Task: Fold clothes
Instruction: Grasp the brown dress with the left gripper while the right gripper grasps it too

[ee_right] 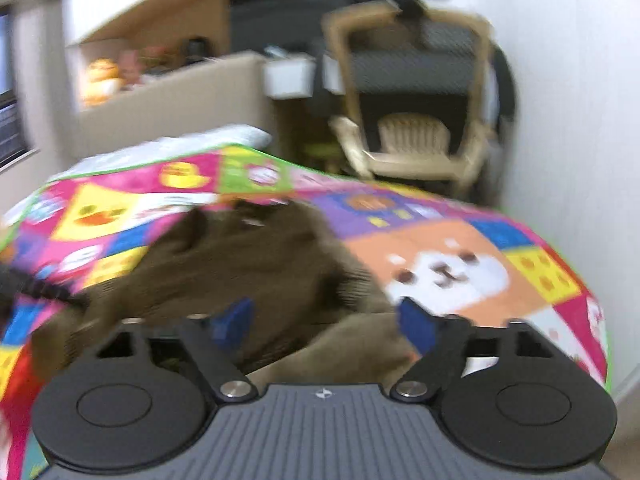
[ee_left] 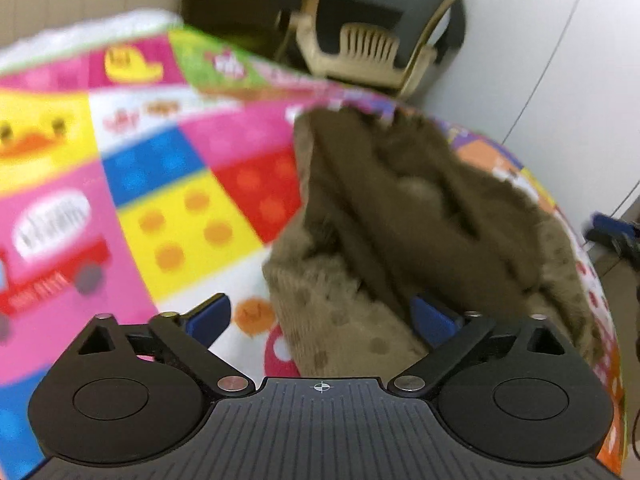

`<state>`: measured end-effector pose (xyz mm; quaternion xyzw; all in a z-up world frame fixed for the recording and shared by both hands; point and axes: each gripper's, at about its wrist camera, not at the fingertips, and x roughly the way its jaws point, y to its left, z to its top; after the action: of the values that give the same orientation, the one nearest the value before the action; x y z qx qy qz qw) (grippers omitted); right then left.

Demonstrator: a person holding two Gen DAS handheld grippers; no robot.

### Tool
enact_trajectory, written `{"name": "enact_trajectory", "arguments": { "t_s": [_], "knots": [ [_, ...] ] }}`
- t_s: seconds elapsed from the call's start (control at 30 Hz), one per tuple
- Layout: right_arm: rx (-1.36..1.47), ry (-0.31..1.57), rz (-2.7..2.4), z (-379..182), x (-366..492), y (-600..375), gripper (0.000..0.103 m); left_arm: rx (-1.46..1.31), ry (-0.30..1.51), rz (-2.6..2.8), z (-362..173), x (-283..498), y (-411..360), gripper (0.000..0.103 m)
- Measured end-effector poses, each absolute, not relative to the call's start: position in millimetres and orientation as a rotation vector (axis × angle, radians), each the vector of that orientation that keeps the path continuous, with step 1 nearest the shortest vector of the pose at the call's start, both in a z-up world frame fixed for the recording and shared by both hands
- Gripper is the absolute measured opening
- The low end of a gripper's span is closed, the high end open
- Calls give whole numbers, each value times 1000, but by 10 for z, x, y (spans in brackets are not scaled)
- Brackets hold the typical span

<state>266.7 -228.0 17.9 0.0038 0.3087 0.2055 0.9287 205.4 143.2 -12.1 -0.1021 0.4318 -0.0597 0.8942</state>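
A brown fuzzy garment (ee_left: 420,216) lies bunched on a bright patchwork cartoon cover (ee_left: 168,184); its paler dotted part sits nearest the camera. My left gripper (ee_left: 322,318) hovers just over that near edge, open, blue pads wide apart with cloth showing between them. In the right wrist view the same brown garment (ee_right: 248,264) lies in a heap on the cover (ee_right: 480,248). My right gripper (ee_right: 326,324) stands open above the heap's near side. The other gripper shows as a dark blur (ee_right: 40,290) at the left edge. Both views are motion-blurred.
A beige plastic chair (ee_right: 412,140) stands beyond the far edge of the covered surface, against a white wall. A cardboard box (ee_right: 168,104) and a shelf with toys sit at the back left. A blue and black object (ee_left: 612,232) lies off the right side.
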Motion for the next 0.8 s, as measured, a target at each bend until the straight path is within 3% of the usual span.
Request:
{"name": "enact_trajectory", "arguments": {
  "t_s": [0.13,0.2,0.23,0.3,0.4,0.47,0.57,0.8],
  "knots": [
    [15,690,319,-211,3122,-2262,67,-183,910,-123,-316,2158,1309,82],
    [10,719,326,-353,3191,-2207,46,-139,901,-114,-334,2171,1245,78],
    [8,728,337,-396,3186,-2173,44,-119,895,-111,-336,2164,1221,72],
    [-24,729,366,-407,3127,-2085,28,-85,883,-103,-341,2135,1179,42],
    [-57,737,402,-376,2978,-1957,17,-62,873,-90,-353,2097,1143,20],
    [-86,741,410,-346,2851,-1911,14,-85,875,-98,-342,2030,1144,14],
    [-105,762,440,-304,2536,-1937,11,-75,867,-130,-281,1760,1088,9],
    [-176,826,549,-201,1534,-2267,11,-61,911,-286,-196,598,895,10]
  ]
}}
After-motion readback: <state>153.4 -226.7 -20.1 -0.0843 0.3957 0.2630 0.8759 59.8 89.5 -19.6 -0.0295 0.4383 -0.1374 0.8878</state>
